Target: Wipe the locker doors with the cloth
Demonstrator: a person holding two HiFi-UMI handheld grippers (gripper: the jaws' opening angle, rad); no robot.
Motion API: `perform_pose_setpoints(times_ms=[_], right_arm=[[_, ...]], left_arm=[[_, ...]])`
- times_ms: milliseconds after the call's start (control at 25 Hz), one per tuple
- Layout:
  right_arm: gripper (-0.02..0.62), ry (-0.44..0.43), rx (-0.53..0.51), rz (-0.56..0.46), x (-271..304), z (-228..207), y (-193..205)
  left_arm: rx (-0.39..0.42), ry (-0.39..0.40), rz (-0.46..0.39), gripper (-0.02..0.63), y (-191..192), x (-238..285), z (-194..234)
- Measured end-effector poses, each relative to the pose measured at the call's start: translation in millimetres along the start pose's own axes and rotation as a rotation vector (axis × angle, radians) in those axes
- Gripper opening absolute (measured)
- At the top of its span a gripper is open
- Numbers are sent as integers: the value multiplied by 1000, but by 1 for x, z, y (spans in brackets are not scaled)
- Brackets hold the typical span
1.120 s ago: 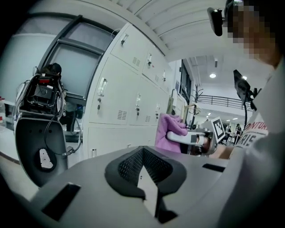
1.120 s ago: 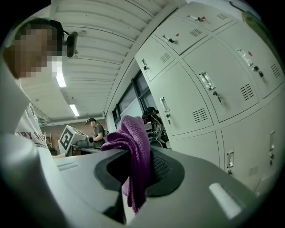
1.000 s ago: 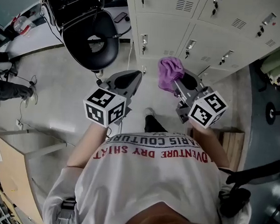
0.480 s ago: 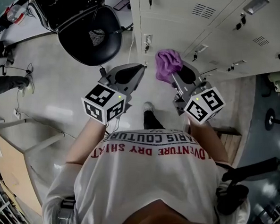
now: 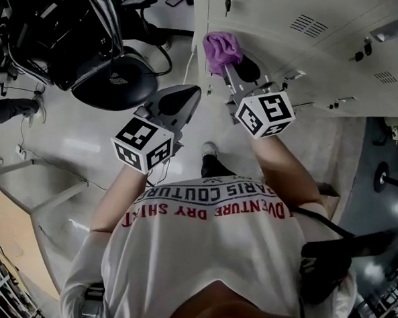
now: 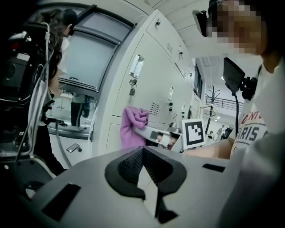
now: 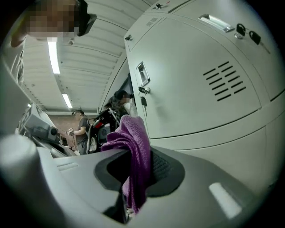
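Observation:
My right gripper [image 5: 226, 61] is shut on a purple cloth [image 5: 221, 48] and holds it up at the left edge of the pale grey locker doors [image 5: 314, 34]. In the right gripper view the cloth [image 7: 135, 149] hangs bunched between the jaws, close to a vented door [image 7: 200, 89]; whether it touches the door I cannot tell. My left gripper [image 5: 177, 101] hovers lower and to the left, shut with nothing in it. From the left gripper view, the cloth [image 6: 132, 127] shows against the lockers [image 6: 149, 75] beyond the shut jaws [image 6: 144, 178].
A black office chair [image 5: 113, 76] and a tangle of black equipment [image 5: 52, 25] stand on the floor at the left. The locker doors carry handles with keys [image 7: 142, 75]. A person [image 7: 82, 129] stands in the background. A wooden piece [image 5: 328, 193] lies at the right.
My right gripper has carried the purple cloth up and forward to the locker's left edge. The left gripper has barely moved.

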State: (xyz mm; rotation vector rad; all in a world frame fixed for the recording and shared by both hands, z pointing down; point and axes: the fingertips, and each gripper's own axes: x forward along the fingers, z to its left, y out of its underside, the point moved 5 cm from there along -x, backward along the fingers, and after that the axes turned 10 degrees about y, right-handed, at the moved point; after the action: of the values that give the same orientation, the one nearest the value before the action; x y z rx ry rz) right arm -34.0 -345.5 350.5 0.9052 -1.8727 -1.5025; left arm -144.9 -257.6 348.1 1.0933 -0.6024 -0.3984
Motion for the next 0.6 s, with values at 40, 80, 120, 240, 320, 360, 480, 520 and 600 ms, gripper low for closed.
perform_pose_setpoints(times_ms=[40,80,120,240,320,360,480,520,600], right_arm=[[49,7,-16,4,9,-2,9],[49,13,-25,12,17,-4,18],[49,19,-26,21,24,-6,27],[49,47,-8,26,43,-12,44],[49,72,-14,29,54,-15,53],[49,82,-16,34,58,-16,58],[49,108,8,34,70,-20,64],[49,117,12,29,73,-21,64],[49,136,-2,23,77,-24,64]], left_arm=[[-2,-16,0,-2,2,1,4],[-3,-33,-1,-2,3,1,8],[-5,-46,-3,-1,5,2,11],[-18,-48,-8,-2,12,6,20],[-27,-43,-3,-2,17,10,22],[-30,-43,2,-2,19,11,23],[-16,-49,25,0,19,12,24],[-5,-49,31,-2,18,12,24],[6,-44,30,-1,17,12,25]])
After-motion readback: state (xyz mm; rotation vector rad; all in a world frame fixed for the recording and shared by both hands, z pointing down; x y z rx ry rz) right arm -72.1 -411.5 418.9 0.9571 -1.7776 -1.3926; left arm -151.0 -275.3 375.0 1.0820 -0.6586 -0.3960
